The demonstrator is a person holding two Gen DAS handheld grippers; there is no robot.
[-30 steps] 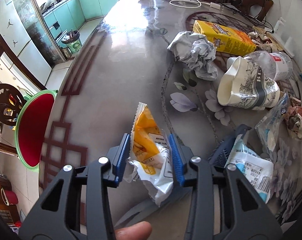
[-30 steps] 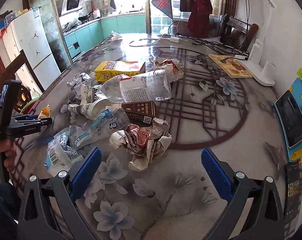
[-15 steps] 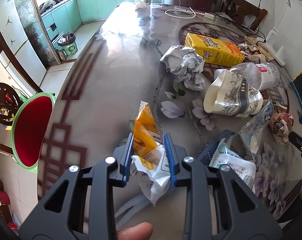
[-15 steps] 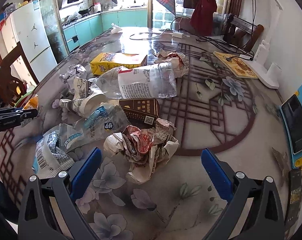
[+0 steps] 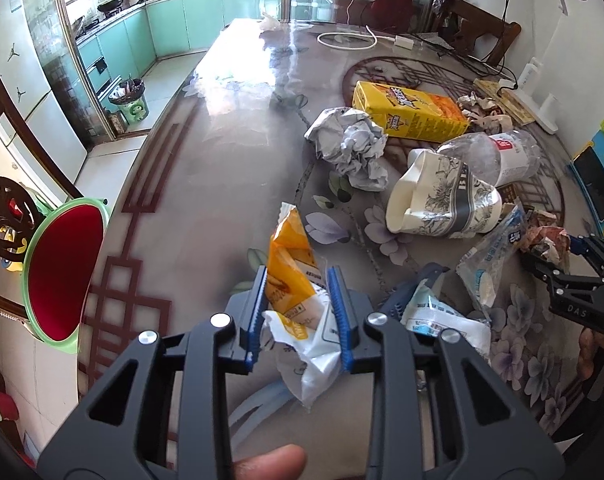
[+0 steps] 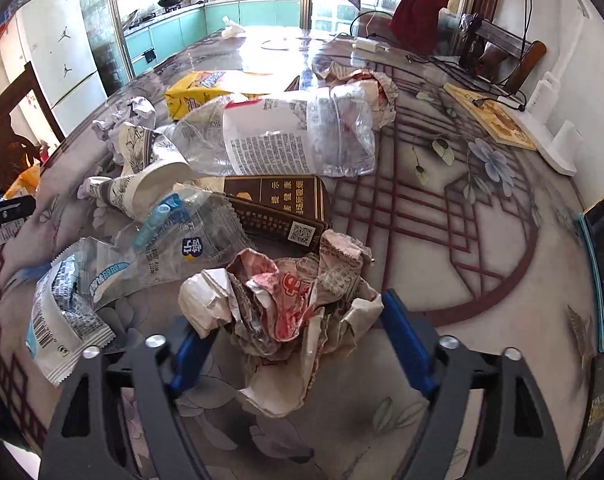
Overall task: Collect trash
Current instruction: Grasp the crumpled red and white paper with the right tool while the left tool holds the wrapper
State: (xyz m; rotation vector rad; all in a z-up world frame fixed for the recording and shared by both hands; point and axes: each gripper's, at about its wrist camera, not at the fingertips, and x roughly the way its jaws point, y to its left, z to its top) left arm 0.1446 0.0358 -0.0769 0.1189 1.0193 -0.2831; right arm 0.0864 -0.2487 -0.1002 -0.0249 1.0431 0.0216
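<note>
The right tool (image 6: 298, 354) points steeply down at the table (image 6: 442, 272), and its blue jaws, which have just been closing in, straddle the crumpled red-and-white paper wad (image 6: 286, 312). The wad sits squarely between them, the left jaw at or under its edge and the right jaw just beside its far flap; I judge the pads are not yet pressing. The wad lies dead ahead, spread across the gap, so the coming squeeze needs no sideways shift.

The left tool (image 5: 298, 316) is narrow, clamped on the orange-and-white snack wrapper (image 5: 298, 304), which stands up between its pads clear of the table.

Beyond the wad lie the clear plastic wrapper (image 6: 174, 248), the brown carton (image 6: 278, 208), the crushed water bottle (image 6: 286, 136), the squashed paper cup (image 6: 142, 184) and the yellow box (image 6: 206, 92), all nearer the right hand's side.
</note>
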